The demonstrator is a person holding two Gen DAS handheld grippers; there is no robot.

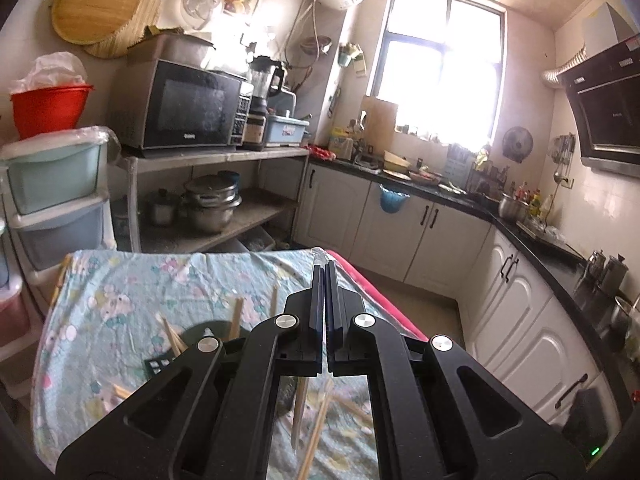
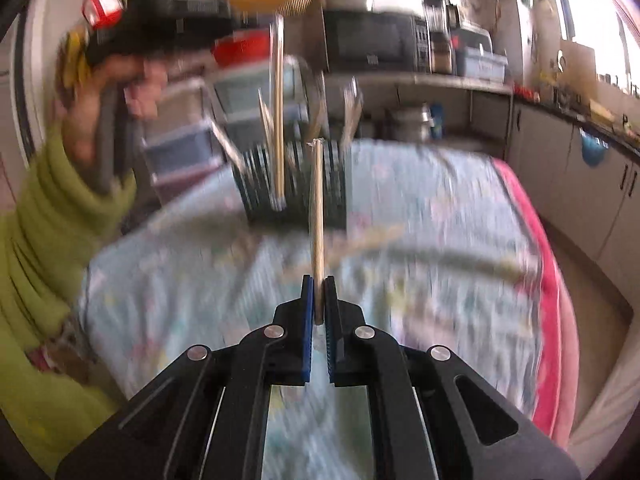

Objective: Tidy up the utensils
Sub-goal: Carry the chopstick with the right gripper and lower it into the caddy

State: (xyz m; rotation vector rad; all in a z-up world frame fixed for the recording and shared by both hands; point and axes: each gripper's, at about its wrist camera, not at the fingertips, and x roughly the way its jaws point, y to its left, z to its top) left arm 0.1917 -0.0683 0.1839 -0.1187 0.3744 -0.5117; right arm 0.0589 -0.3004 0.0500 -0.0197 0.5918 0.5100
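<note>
Wooden chopsticks [image 1: 316, 436]: roughly three loose, slim, on floral cloth worktop [image 1: 132, 292]. Left tool [image 1: 325, 276] together, empty. Black slotted holder [image 2: 296, 184], several sticks upright. Right tool [image 2: 318, 284] clamped on one chopstick [image 2: 317, 216].

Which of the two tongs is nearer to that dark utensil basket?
Left. The left tongs, raised in the hand, hold a chopstick just above the basket; the right tongs grip a chopstick farther back over the cloth.

Small white brand lettering on the microwave [image 1: 182, 108] door, too blurred to read, no other legible text
</note>
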